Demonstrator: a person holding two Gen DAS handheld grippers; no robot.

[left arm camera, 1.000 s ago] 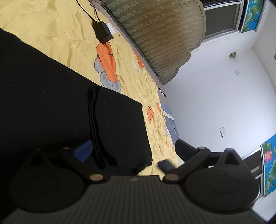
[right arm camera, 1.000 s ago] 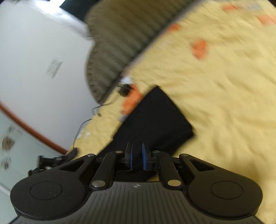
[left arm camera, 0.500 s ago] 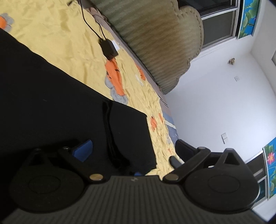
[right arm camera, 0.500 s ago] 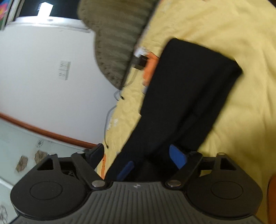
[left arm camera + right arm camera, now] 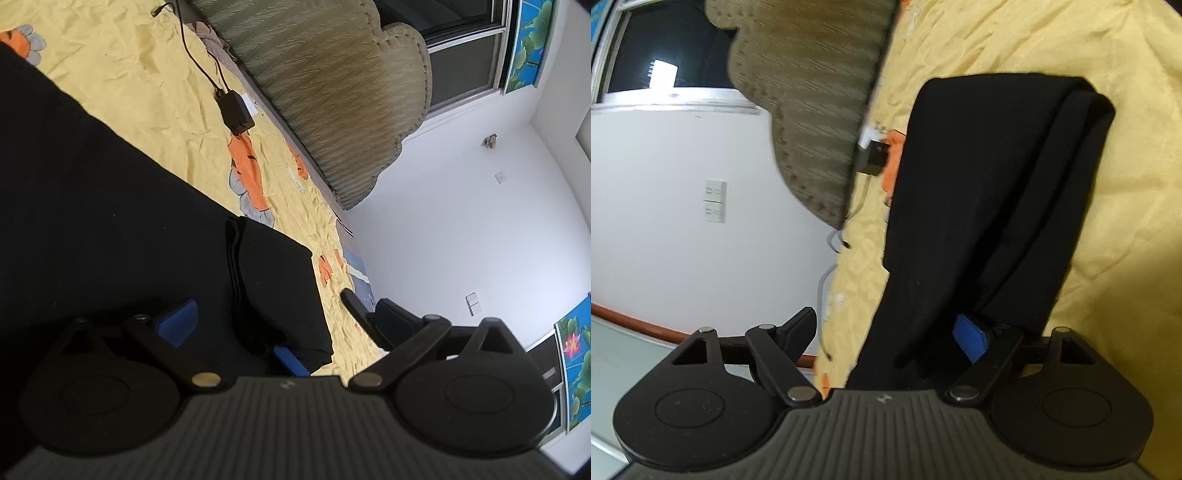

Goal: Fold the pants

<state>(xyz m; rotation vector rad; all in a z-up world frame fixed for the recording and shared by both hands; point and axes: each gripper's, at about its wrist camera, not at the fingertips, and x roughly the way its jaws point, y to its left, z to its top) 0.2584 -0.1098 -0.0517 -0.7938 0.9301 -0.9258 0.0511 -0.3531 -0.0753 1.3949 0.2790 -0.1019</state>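
Black pants (image 5: 110, 203) lie folded lengthwise on a yellow bed sheet (image 5: 147, 74). In the left wrist view their narrow end reaches between the fingers of my left gripper (image 5: 266, 310), which stands wide open with neither pad pressing on the cloth. In the right wrist view the pants (image 5: 979, 184) run away from me as a long doubled strip. My right gripper (image 5: 886, 332) is wide, with its jaws closing. The near end of the pants sits between them beside the blue pad (image 5: 971, 338), and the other finger (image 5: 801, 328) is well clear of the cloth.
A padded olive headboard (image 5: 332, 92) runs along the far side of the bed. A black power adapter (image 5: 236, 114) with a cable lies on the sheet near it, also seen as the adapter (image 5: 873, 157). White walls and a window lie beyond.
My right gripper, shut a second ago, has opened wide, rolled and come down onto the near end of the pants. The left gripper stayed open and shifted slightly along the pants.
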